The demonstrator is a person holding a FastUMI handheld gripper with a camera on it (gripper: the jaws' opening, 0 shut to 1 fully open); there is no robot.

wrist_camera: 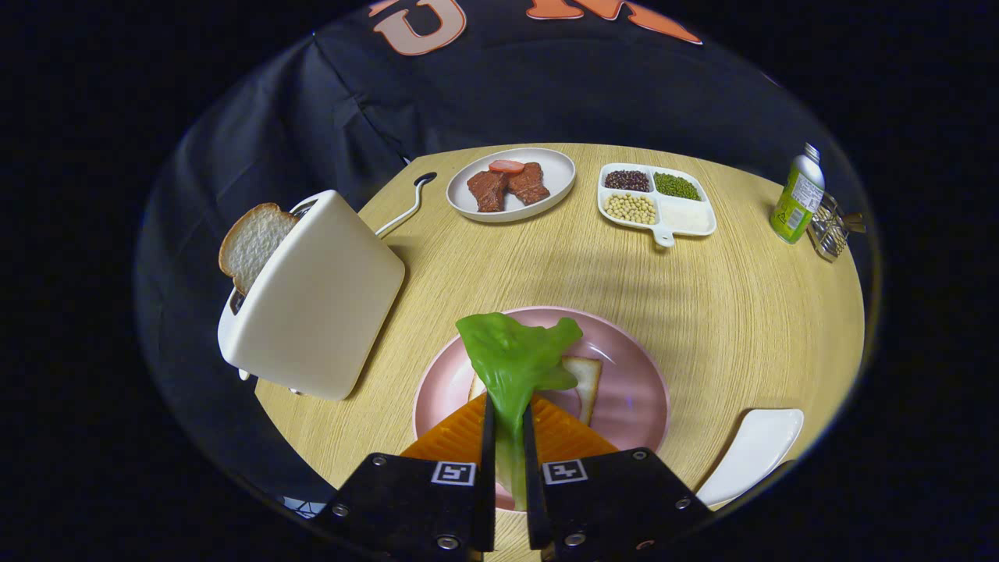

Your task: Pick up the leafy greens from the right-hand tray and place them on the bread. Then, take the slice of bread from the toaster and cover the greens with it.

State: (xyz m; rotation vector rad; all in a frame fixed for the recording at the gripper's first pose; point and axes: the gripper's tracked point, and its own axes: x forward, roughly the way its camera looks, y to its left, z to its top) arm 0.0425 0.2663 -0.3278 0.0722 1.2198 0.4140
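My gripper (507,428) is shut on the stalk of the leafy greens (517,359), whose green leaf sticks out ahead of the fingertips. The greens hang over a pink plate (632,375). On that plate lies a slice of bread (584,378), partly hidden by the leaf and the fingers. A white toaster (312,300) stands to the left of the plate, tilted in the view, with a slice of bread (254,243) poking out of its slot. A white tray (753,453) lies to the right of the fingers, with nothing showing on it.
At the far side of the round wooden table (726,312) sit a white plate with meat pieces (511,186) and a divided tray of beans (655,199). A green bottle (798,195) and a small wire rack (829,228) stand at the far right edge.
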